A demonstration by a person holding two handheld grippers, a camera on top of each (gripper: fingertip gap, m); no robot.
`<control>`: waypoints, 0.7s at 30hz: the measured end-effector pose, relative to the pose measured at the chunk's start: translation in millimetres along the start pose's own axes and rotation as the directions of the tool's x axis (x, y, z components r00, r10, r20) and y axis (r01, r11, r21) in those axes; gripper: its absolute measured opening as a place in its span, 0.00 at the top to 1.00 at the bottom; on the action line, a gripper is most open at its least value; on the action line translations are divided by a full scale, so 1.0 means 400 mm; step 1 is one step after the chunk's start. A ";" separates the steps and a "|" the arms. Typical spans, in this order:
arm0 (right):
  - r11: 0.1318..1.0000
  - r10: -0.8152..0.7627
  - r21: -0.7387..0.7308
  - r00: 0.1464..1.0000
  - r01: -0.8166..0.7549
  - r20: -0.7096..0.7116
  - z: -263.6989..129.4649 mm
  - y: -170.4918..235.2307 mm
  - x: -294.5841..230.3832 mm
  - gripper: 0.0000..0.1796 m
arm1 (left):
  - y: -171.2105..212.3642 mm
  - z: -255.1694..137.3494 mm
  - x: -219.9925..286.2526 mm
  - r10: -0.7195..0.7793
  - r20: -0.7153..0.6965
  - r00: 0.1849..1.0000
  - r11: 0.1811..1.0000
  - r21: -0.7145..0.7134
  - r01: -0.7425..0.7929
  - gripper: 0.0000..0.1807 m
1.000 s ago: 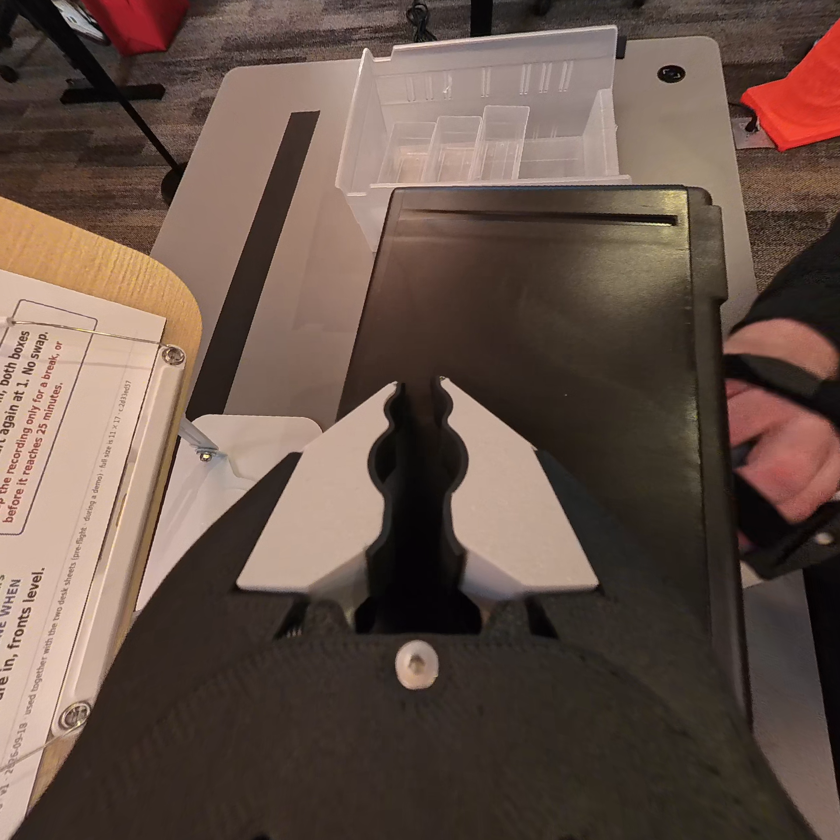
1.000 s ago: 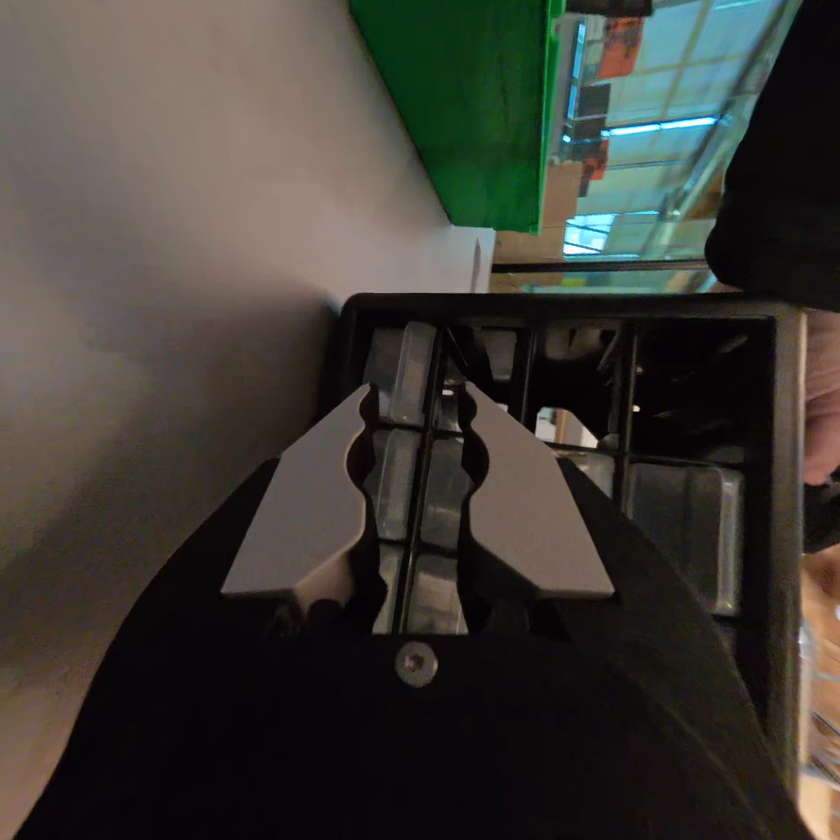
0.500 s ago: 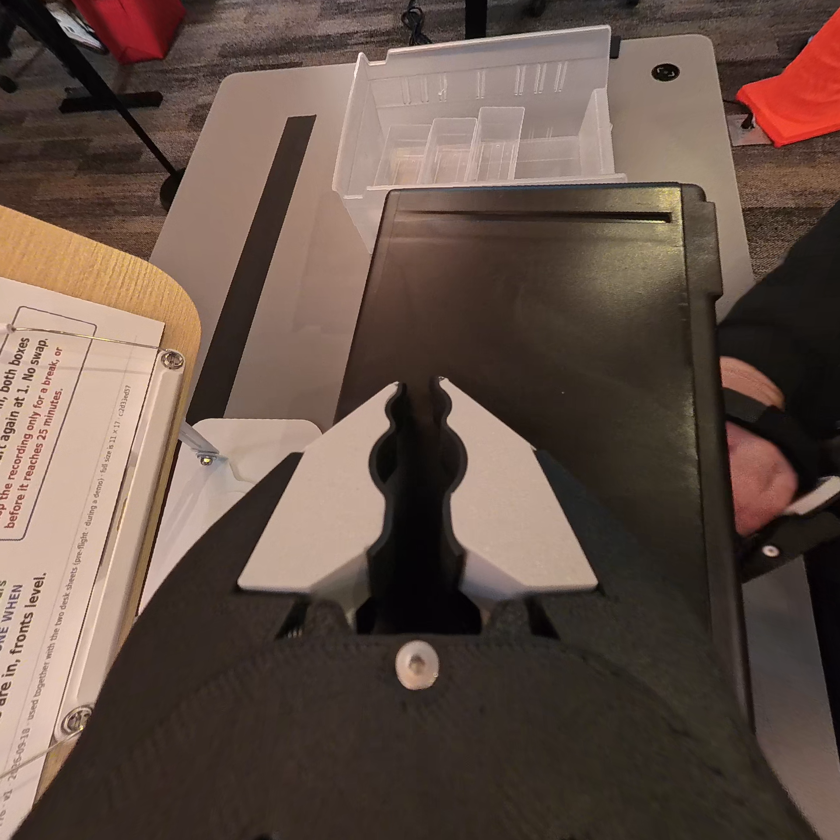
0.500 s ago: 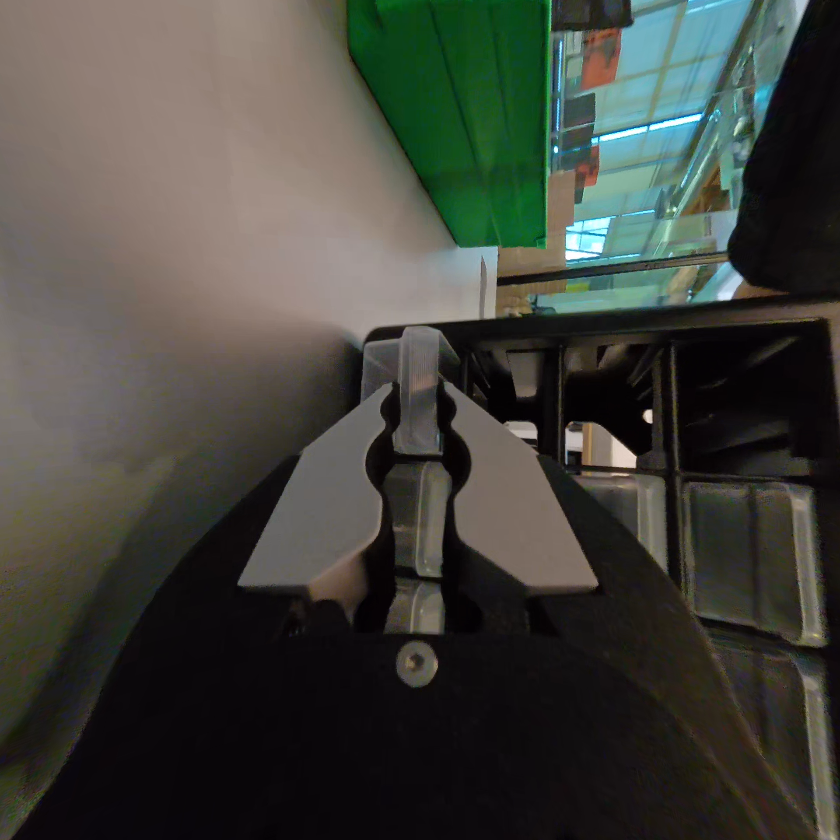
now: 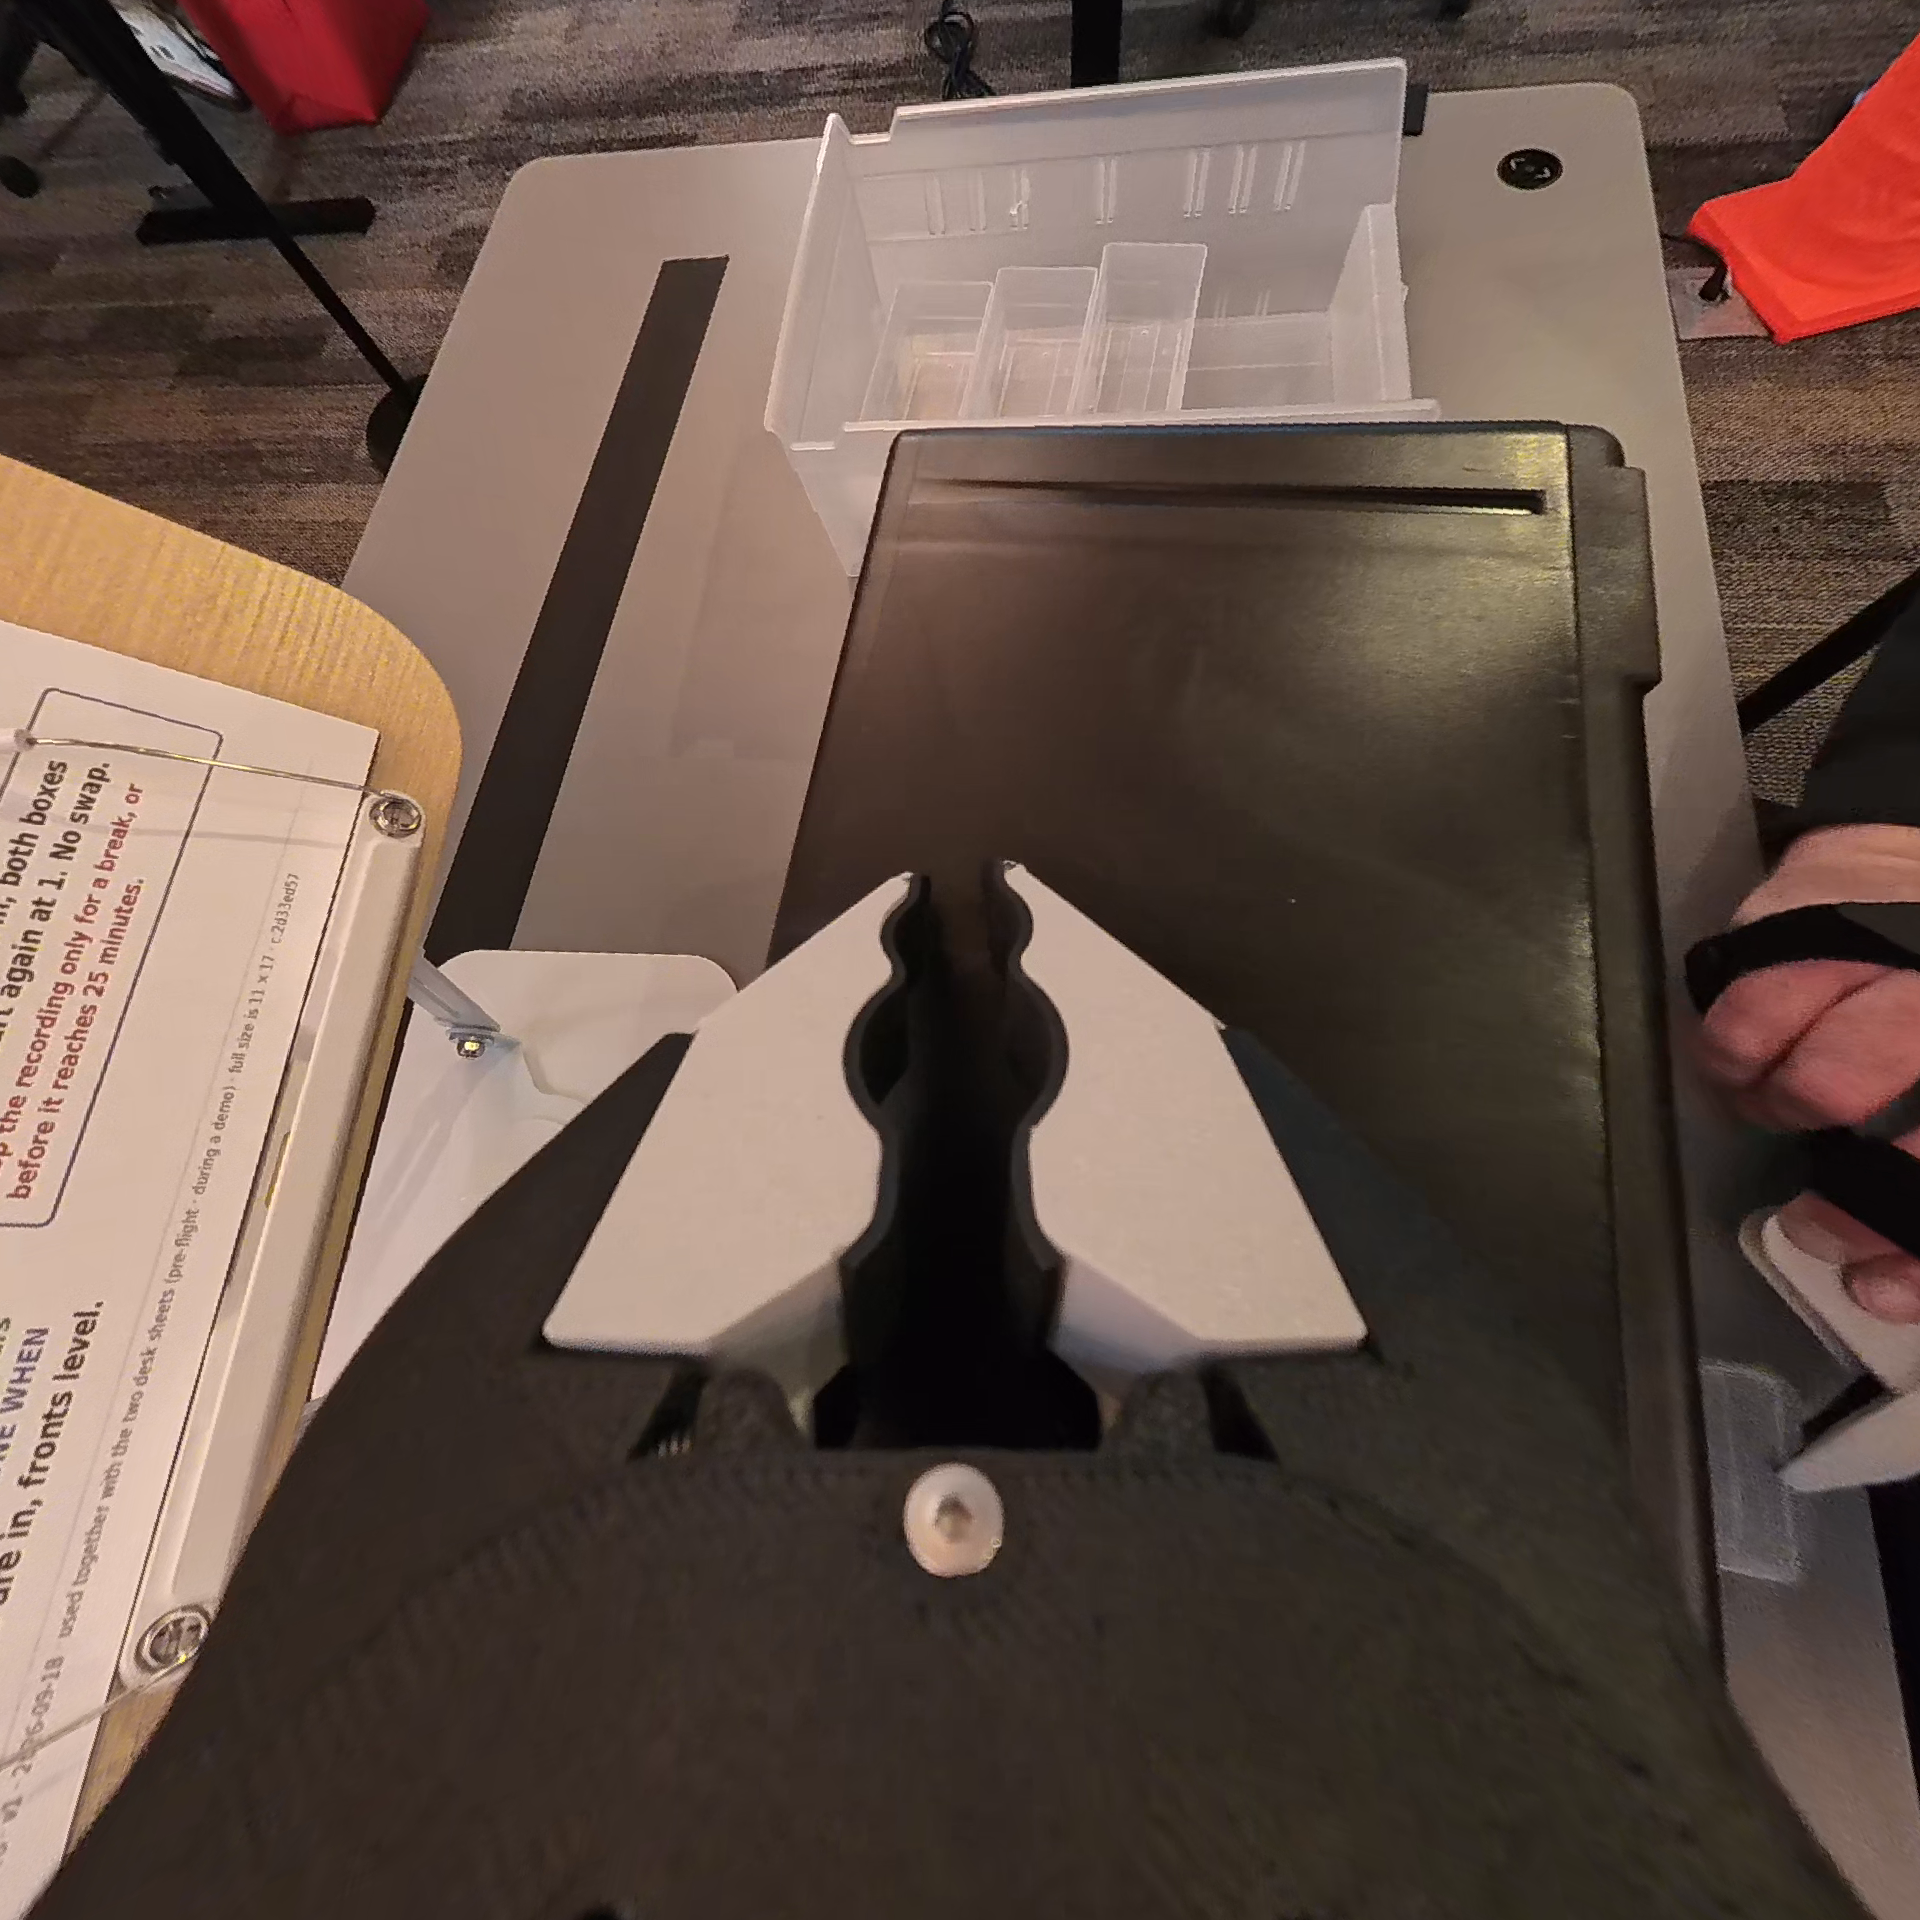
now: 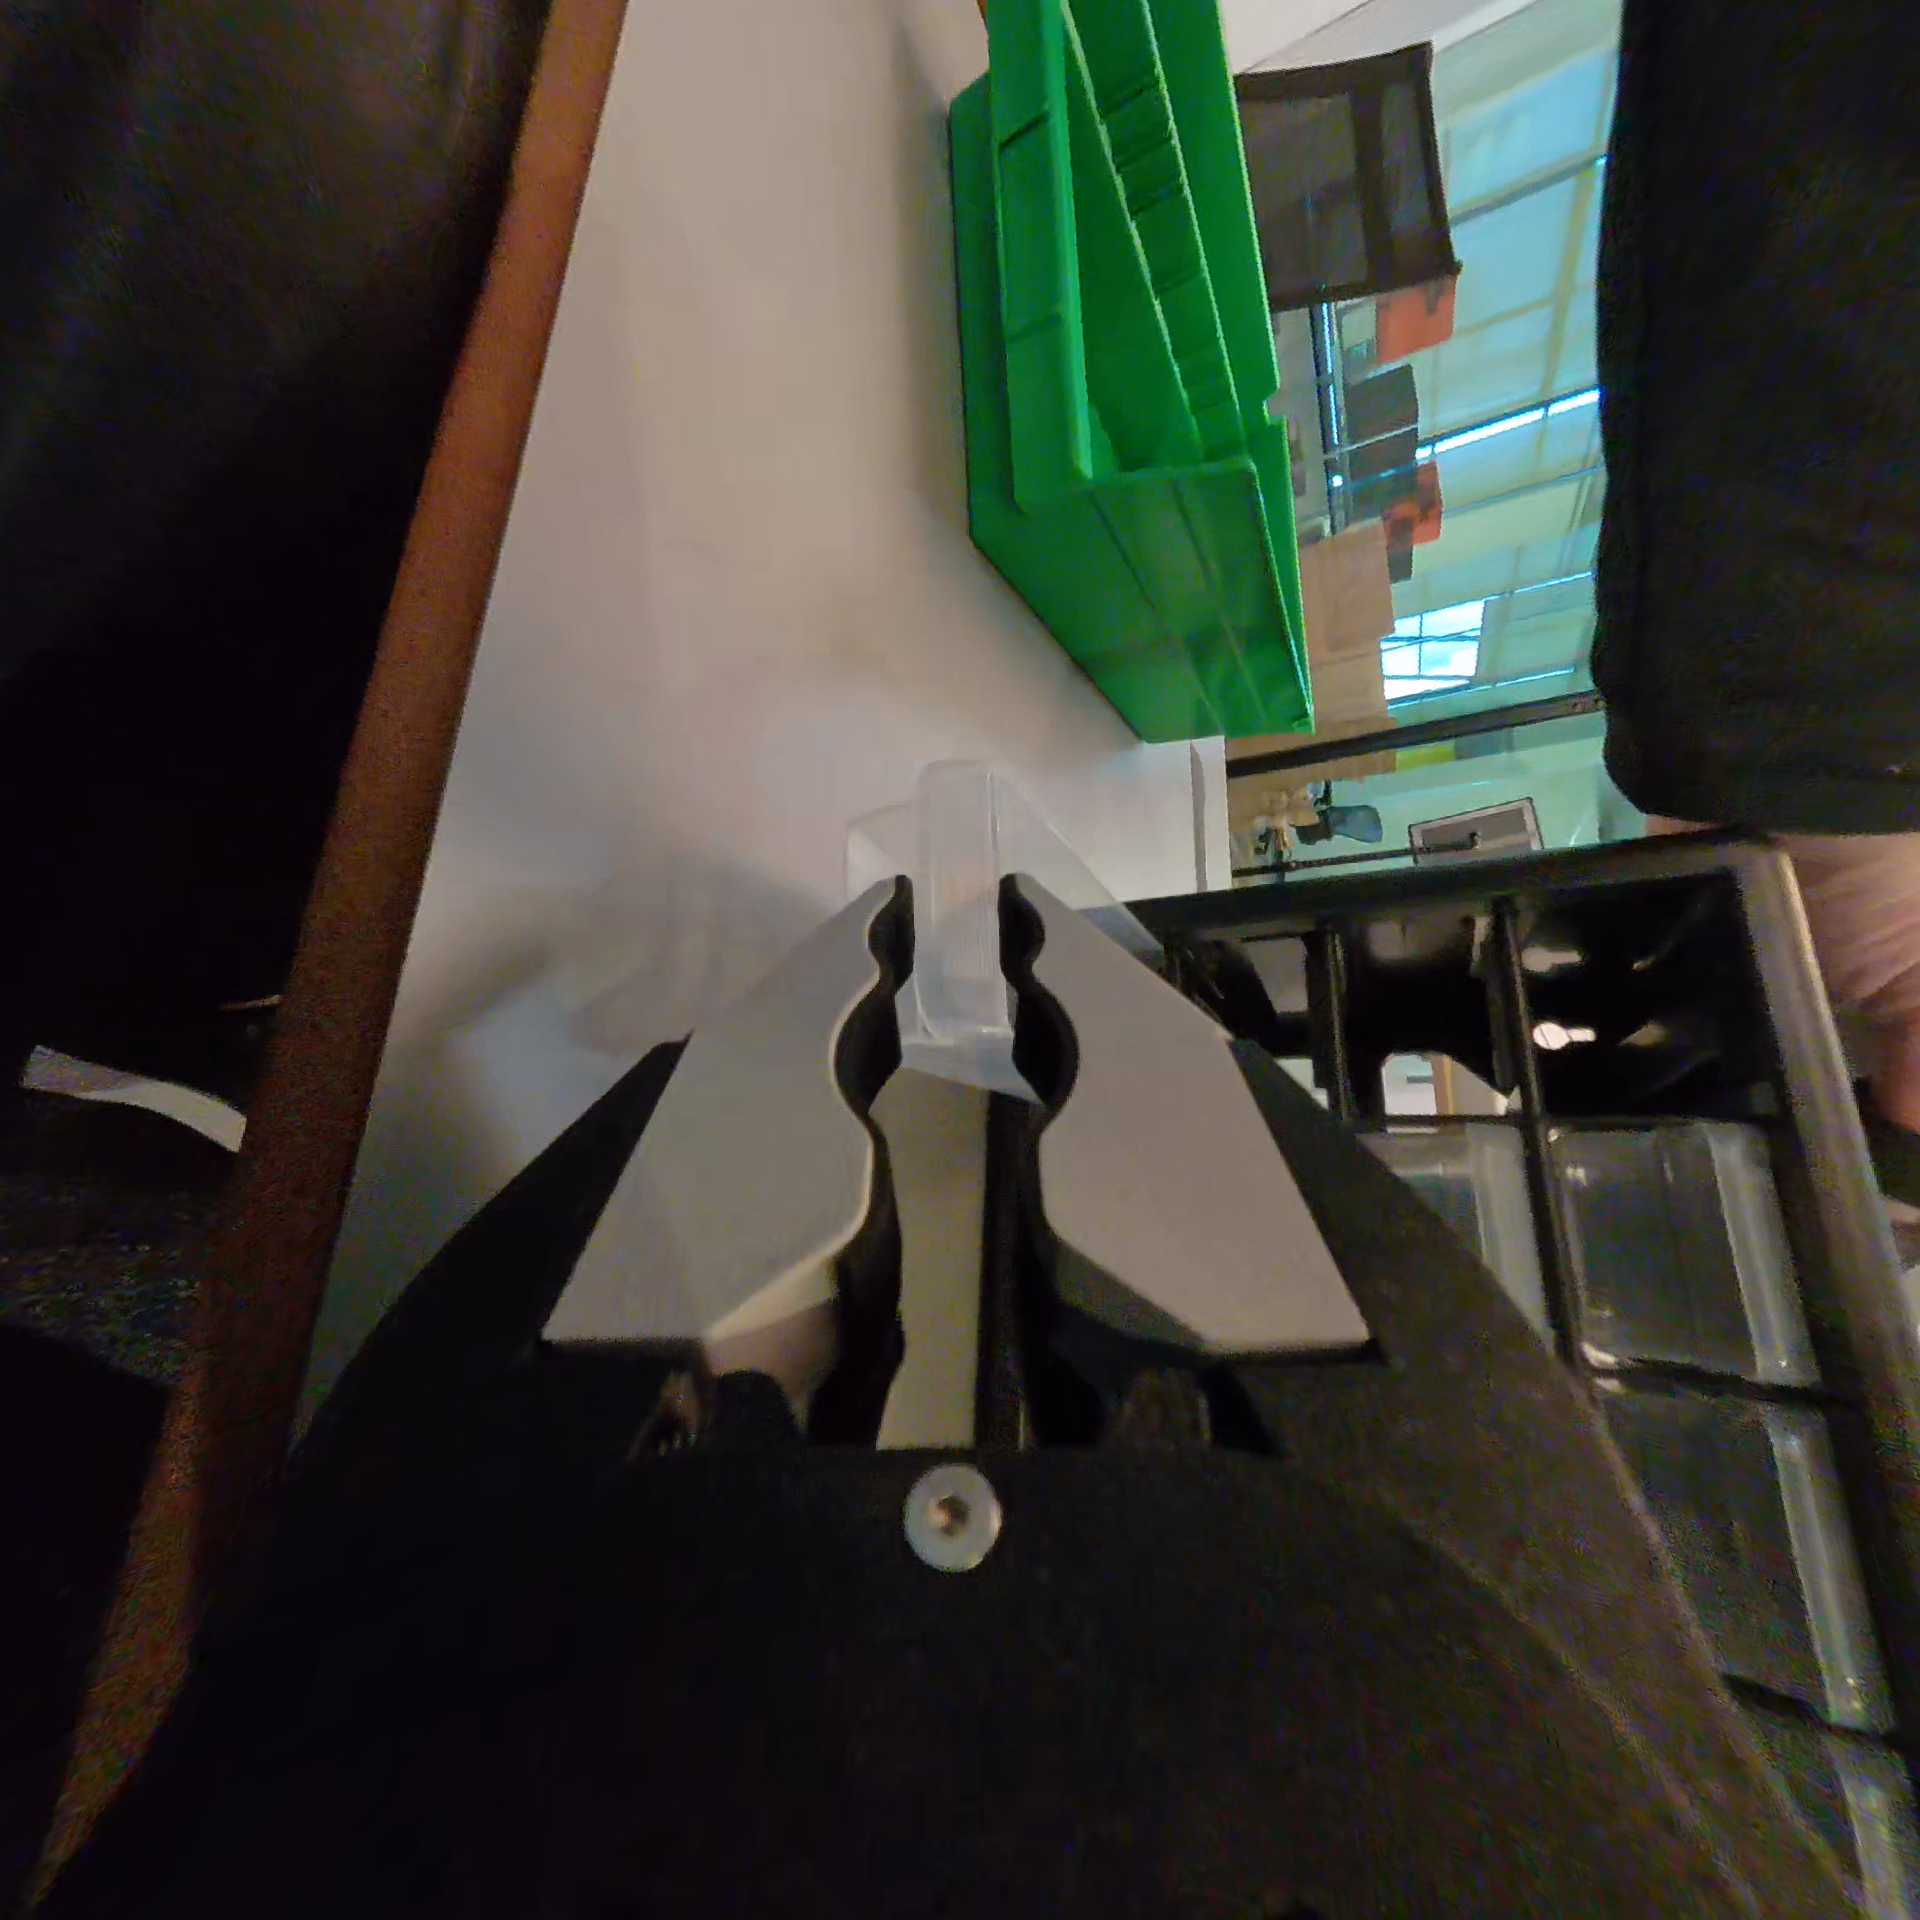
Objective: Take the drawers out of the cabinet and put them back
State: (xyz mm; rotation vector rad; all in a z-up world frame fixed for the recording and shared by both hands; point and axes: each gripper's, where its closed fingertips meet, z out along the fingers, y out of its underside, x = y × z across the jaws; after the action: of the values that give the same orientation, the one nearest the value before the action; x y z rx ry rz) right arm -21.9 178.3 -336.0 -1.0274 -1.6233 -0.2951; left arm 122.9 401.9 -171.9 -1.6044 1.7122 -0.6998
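Note:
The black cabinet [image 5: 1247, 675] stands on the grey table, seen from above in the left wrist view. My left gripper [image 5: 958, 878] rests on its top with the jaws closed and nothing between them. In the right wrist view my right gripper [image 6: 956, 883] is shut on the handle of a small clear drawer [image 6: 951, 831], held just outside the cabinet's open front [image 6: 1455, 997]. Other clear drawers [image 6: 1662, 1247] sit in their slots. The right gripper's finger and the drawer also show at the cabinet's right side in the left wrist view [image 5: 1756, 1475].
A clear tray [image 5: 831, 312] holding several small drawers [image 5: 1039, 332] stands behind the cabinet. A sheet in a stand [image 5: 156, 1039] lies on a wooden table to the left. A green bin [image 6: 1143, 416] stands on the table beyond the drawer. A hand [image 5: 1818, 1018] is at the cabinet's right.
My right gripper shut on the clear drawer's handle and drew the drawer out of its slot, away from the cabinet. My left gripper stayed on the cabinet top.

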 end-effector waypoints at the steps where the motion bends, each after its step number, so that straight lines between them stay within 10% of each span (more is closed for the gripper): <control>1: 1.000 0.004 -0.001 1.000 -0.004 -0.004 -0.004 0.002 0.004 0.92 | 0.000 0.000 0.000 0.000 0.002 1.000 1.000 0.000 0.000 0.94; 21: 0.960 0.277 0.011 0.957 -0.279 0.087 -0.070 0.014 0.203 0.98 | 0.000 0.001 -0.002 -0.007 0.002 1.000 1.000 -0.003 0.007 0.94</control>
State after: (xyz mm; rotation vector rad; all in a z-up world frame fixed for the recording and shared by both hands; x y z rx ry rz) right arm 2.2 200.2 -256.6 -1.2481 -1.5284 -0.0432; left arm 123.1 402.7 -172.2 -1.6134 1.7072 -0.6995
